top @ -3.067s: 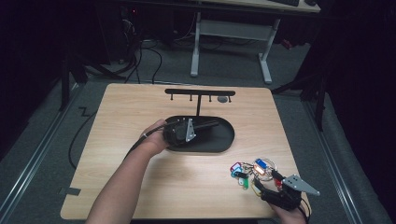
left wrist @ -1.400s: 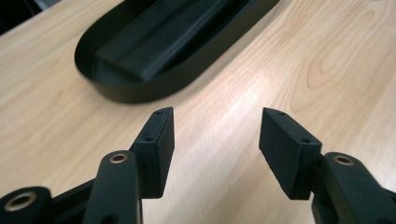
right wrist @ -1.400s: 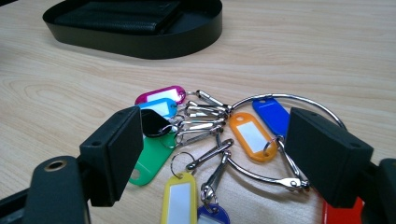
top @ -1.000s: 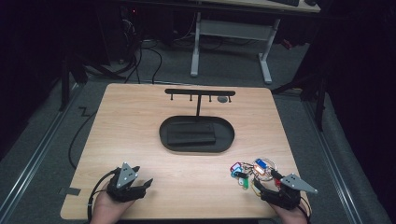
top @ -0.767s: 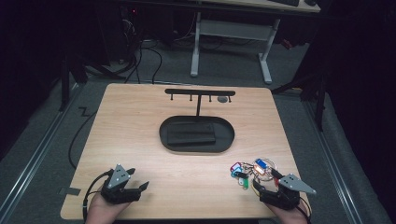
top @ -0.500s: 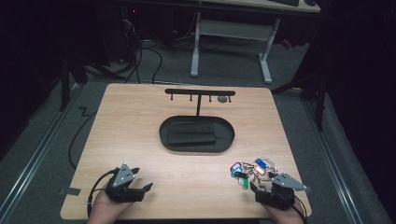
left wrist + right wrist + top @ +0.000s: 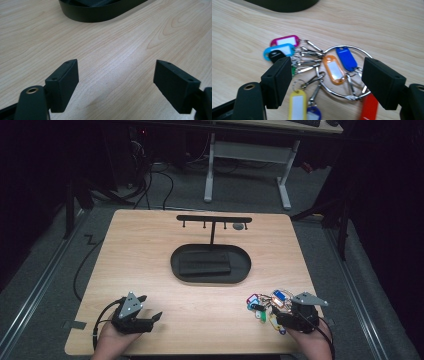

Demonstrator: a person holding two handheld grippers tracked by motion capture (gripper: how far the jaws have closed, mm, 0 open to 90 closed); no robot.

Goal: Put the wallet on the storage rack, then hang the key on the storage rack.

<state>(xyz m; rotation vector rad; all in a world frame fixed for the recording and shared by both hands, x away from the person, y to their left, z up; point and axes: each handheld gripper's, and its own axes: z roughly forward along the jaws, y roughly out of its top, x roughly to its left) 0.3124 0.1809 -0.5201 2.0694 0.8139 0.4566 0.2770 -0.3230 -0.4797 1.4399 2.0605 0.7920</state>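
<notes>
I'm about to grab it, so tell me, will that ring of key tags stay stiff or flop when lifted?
The metal ring itself looks rigid. The key tags hang on loose clips, so they would likely dangle and swing. Probably light, and pushing may just scatter the tags.

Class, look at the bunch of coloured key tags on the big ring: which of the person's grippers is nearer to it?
Right. The right gripper has its open jaws around the key tags; the left gripper sits far across the table.
</notes>
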